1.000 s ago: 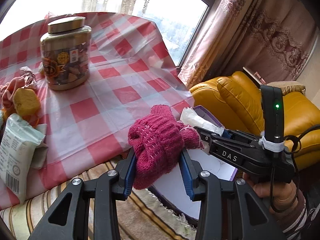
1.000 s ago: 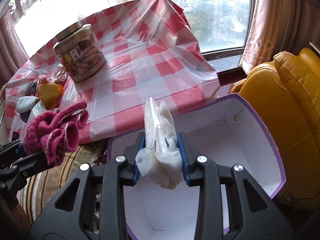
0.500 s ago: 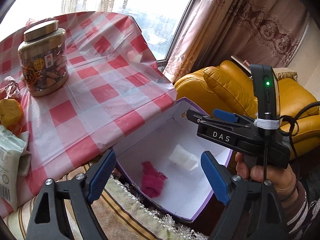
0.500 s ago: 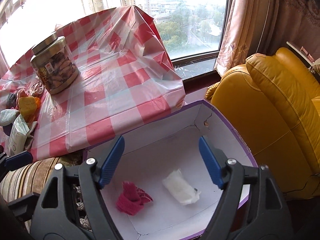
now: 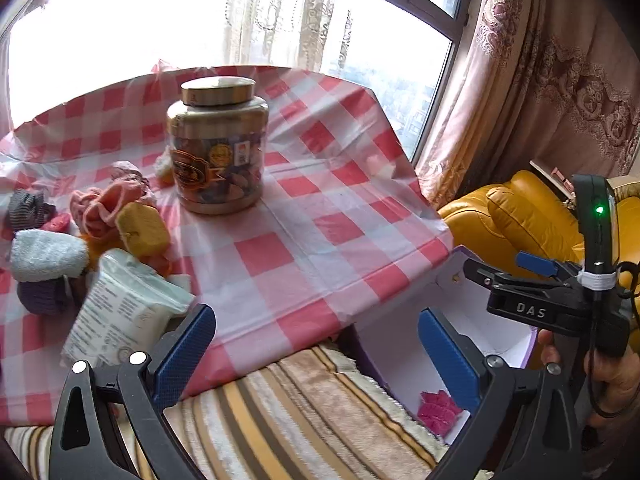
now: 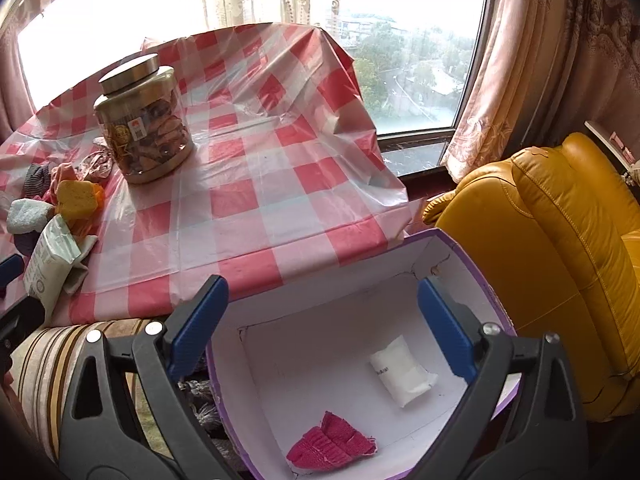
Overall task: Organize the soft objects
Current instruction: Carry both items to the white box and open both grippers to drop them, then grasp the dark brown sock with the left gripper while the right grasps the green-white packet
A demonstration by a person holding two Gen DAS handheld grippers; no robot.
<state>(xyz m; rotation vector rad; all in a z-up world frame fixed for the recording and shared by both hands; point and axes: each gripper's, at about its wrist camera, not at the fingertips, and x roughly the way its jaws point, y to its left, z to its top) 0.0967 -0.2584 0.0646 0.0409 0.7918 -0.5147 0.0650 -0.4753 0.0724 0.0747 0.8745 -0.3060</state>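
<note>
A white box with a purple rim (image 6: 460,248) stands below the table's edge. On its floor lie a red knitted glove (image 6: 332,446) and a white packet (image 6: 402,374). My right gripper (image 6: 322,282) hangs over the box, its jaws opening with nothing between them. My left gripper (image 5: 314,314) is above the table's near edge, also opening and empty. In the left wrist view only the glove (image 5: 438,412) shows in the box. A pile of soft things lies at the table's left: a yellow sponge (image 5: 142,230), a white cloth (image 5: 48,254), a pink cloth (image 5: 104,208) and a wipes pack (image 5: 120,312).
A gold-lidded jar (image 5: 218,148) stands on the red checked tablecloth (image 5: 280,256). A striped blanket (image 5: 300,412) lies under the table's edge, left of the box. A yellow leather armchair (image 6: 560,260) stands right of the box, with a window and curtains behind.
Both grippers opened wide. The left let go of the red glove and the right of the white packet, and both now lie in the box. The left view has swung towards the table.
</note>
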